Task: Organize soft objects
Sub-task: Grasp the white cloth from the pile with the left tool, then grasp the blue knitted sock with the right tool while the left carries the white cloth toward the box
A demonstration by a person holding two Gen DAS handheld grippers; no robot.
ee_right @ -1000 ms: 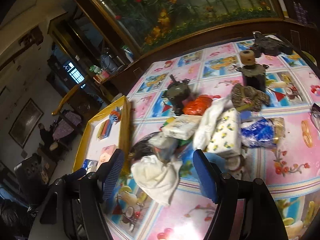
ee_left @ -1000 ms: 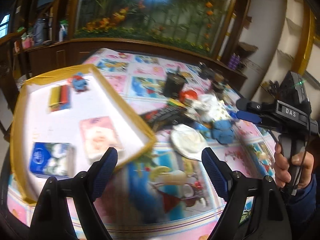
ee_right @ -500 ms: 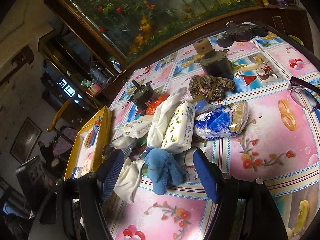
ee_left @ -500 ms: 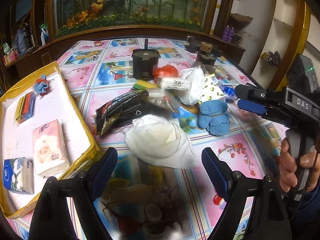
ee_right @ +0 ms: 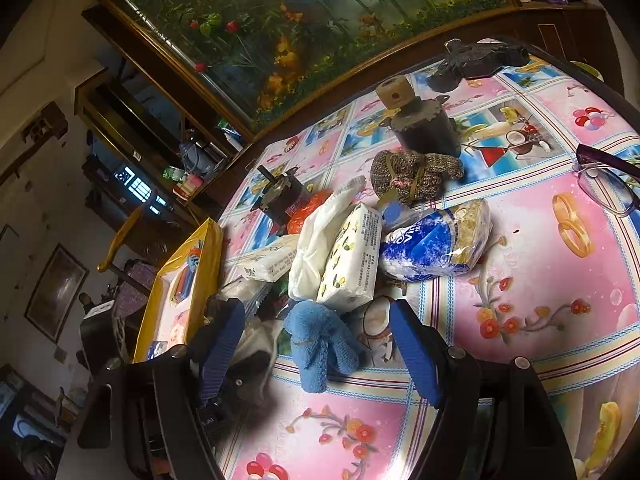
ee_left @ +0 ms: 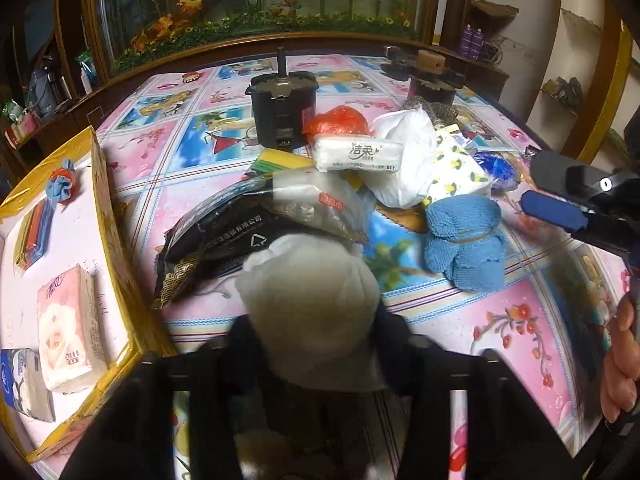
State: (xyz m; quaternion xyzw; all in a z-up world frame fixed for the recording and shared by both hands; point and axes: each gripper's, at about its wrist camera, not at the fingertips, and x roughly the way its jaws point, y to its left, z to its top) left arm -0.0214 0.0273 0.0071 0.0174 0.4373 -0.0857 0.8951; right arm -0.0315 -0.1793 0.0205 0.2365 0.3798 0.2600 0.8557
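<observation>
White cloth point(ee_left: 310, 300), bunched soft, sits pinched between the pads of the left gripper point(ee_left: 312, 340), whose jaws have just closed in on it; it lies at the near edge of the pile on the table. Right gripper point(ee_right: 316, 354) stands spread, jaws just widened a little, nothing pressed between them; a blue knitted bundle point(ee_right: 320, 344) lies on the cloth between its fingers, apart from both pads. Table point(ee_left: 520, 320) wears a glossy pink-and-blue oilcloth printed with flowers, fruit and drinks. Beyond it, a dark wooden frame around a large panel of plants and orange flowers point(ee_left: 260, 4); shelves along the right wall. Yellow-rimmed tray point(ee_left: 108, 208) at the left of the table holds four things: two tissue packs, one pink point(ee_left: 70, 330), one blue-and-white point(ee_left: 22, 384); one flat stack of coloured strips point(ee_left: 34, 232); one small blue-and-red bundle point(ee_left: 60, 184). Pile on the table: one black foil bag point(ee_left: 224, 240), one white tissue pack with print point(ee_left: 356, 154), one lemon-patterned pack point(ee_right: 352, 256), one blue-and-white plastic bag point(ee_right: 432, 248), one brown knitted bundle point(ee_right: 412, 176), one red-orange bag point(ee_left: 340, 120). Two dark cylindrical gadgets point(ee_left: 284, 108) stand behind. One pair of glasses point(ee_right: 608, 180) at the right edge.
</observation>
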